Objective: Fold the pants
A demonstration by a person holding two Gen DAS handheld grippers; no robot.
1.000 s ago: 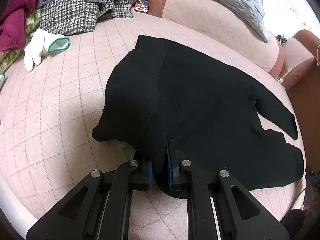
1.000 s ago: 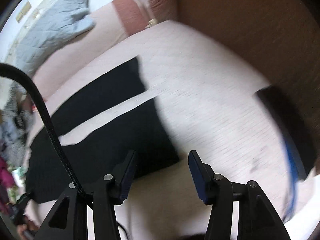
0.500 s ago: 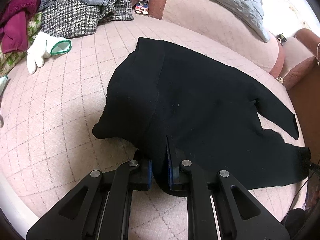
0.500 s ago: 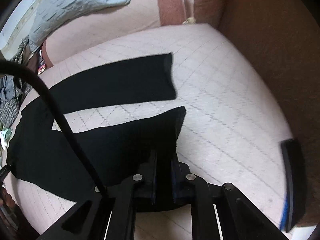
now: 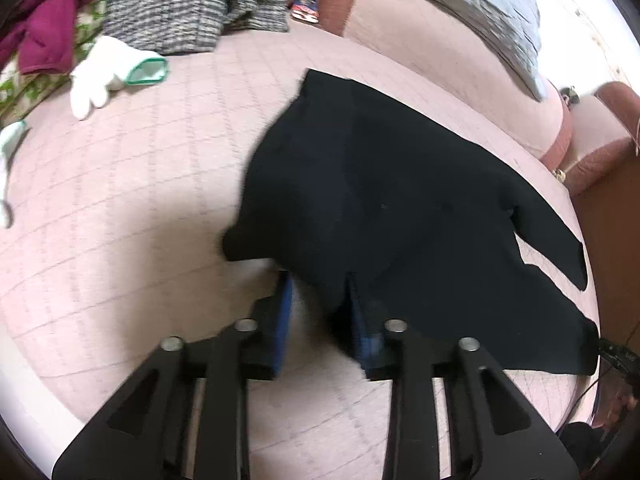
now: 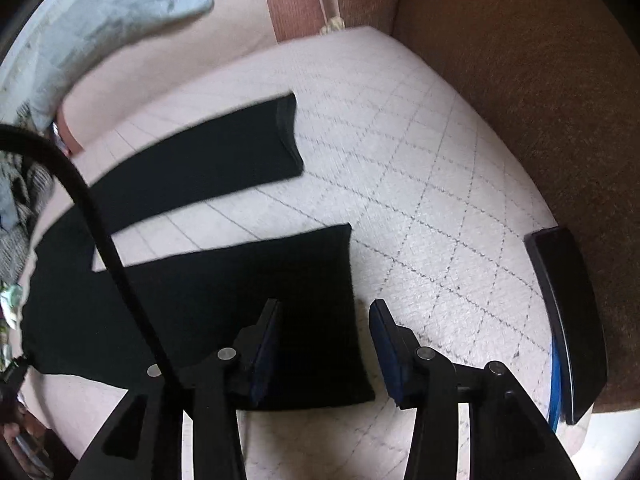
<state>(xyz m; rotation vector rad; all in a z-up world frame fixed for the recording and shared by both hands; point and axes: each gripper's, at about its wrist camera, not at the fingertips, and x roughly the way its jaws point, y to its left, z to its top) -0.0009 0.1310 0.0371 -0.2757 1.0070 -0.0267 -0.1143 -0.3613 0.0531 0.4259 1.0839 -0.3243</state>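
Note:
Black pants [image 5: 392,208] lie spread on the pink quilted sofa seat [image 5: 140,184], waist at the left, two legs running right. My left gripper [image 5: 318,304] is open at the near waist edge; the cloth drapes over its right finger. In the right wrist view the two legs [image 6: 208,288] lie apart, the far leg [image 6: 208,160] above. My right gripper [image 6: 324,336] is open over the near leg's cuff, which lies flat between the jaws.
A pile of clothes [image 5: 188,4] and white gloves [image 5: 108,72] lie at the back left. A grey quilted cushion [image 5: 460,4] leans on the backrest. A brown armrest [image 6: 520,80] bounds the right side, with a black object [image 6: 568,320] beside it. A black cable [image 6: 100,232] crosses the right view.
Both grippers were shut on the pants half a second ago and have now opened, letting go. The waist and the near cuff lie on the seat.

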